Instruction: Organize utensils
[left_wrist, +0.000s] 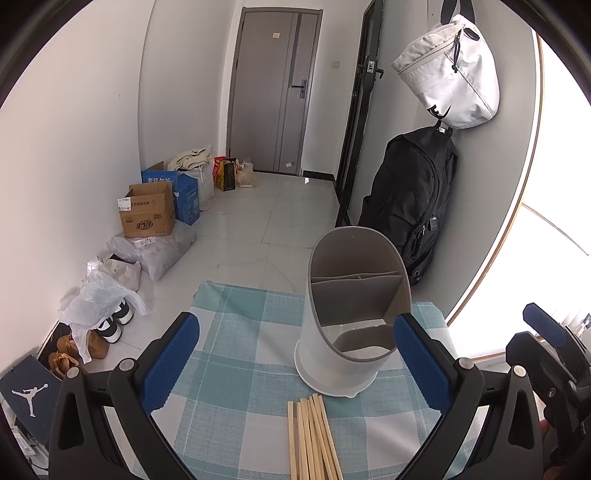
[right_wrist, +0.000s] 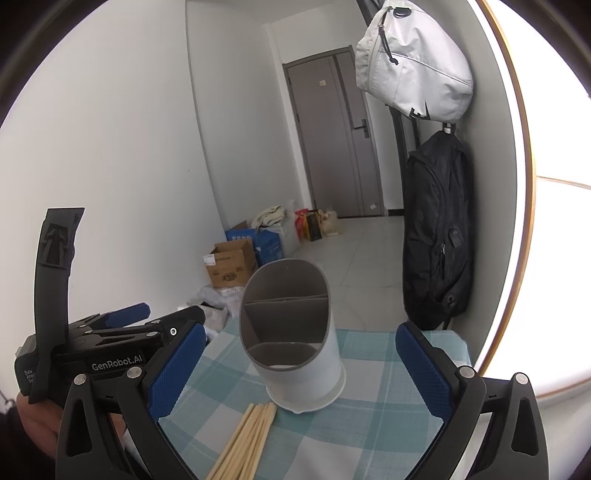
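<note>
Standing upright at the far middle of the checked cloth (left_wrist: 229, 373), blocking that way: utensil holder (left_wrist: 347, 332). Lying just near of it: chopsticks (left_wrist: 312, 439). Staying open: cloth to the left.

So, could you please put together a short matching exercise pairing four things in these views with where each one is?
Things:
1. chopsticks
2. utensil holder
3. white bag
4. cardboard box

Places:
A. hanging on the wall above the black backpack
B. on the floor along the left wall
C. standing upright on the checked cloth
D. lying flat on the cloth, just in front of the holder

Pairs: 1-D, 2-C, 3-A, 4-B
</note>
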